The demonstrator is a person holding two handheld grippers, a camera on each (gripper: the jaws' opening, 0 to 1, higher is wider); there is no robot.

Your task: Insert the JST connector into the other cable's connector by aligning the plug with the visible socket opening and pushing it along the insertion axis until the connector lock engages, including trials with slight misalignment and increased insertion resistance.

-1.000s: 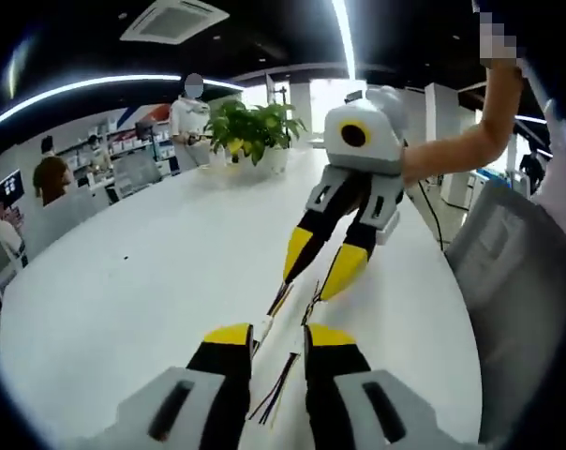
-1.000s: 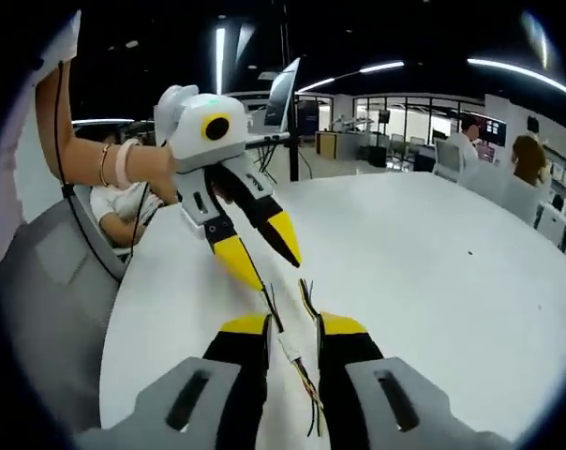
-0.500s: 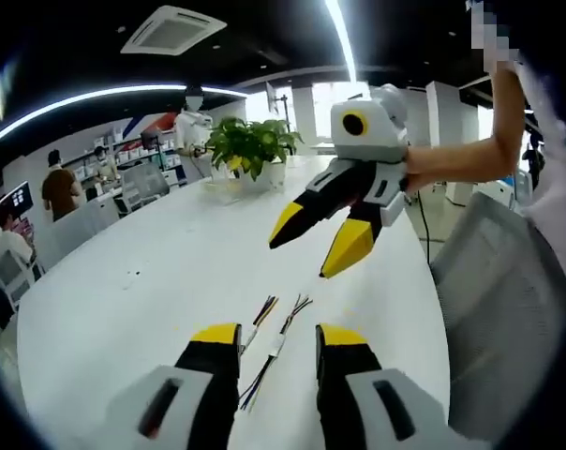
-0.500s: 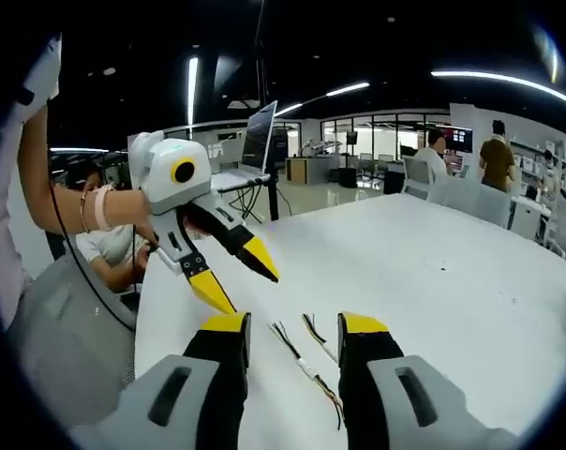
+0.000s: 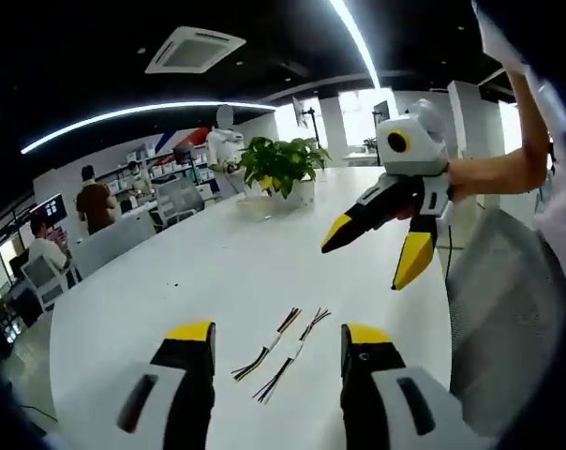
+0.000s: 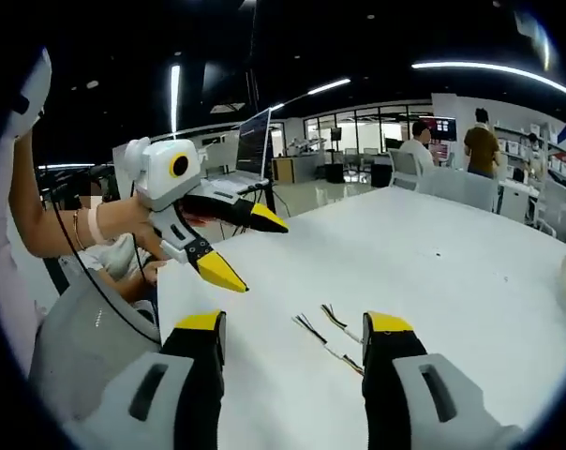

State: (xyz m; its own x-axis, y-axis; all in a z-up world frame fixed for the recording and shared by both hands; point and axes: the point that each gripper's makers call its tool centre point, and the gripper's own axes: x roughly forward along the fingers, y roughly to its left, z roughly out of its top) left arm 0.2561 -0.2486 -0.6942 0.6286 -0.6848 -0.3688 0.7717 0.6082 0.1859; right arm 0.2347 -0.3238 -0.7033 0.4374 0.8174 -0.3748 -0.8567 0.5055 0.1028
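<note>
Both grippers, left gripper (image 5: 269, 339) and right gripper (image 6: 293, 326), hover jaws spread and empty above two JST cables (image 5: 278, 352) lying side by side on the white table (image 5: 171, 281); no legible writing.

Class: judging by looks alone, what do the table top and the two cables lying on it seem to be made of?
Table top: probably smooth white laminate, showing a soft sheen. Cables: thin plastic-insulated wires in several colours, with small white connectors, likely moulded plastic.
</note>
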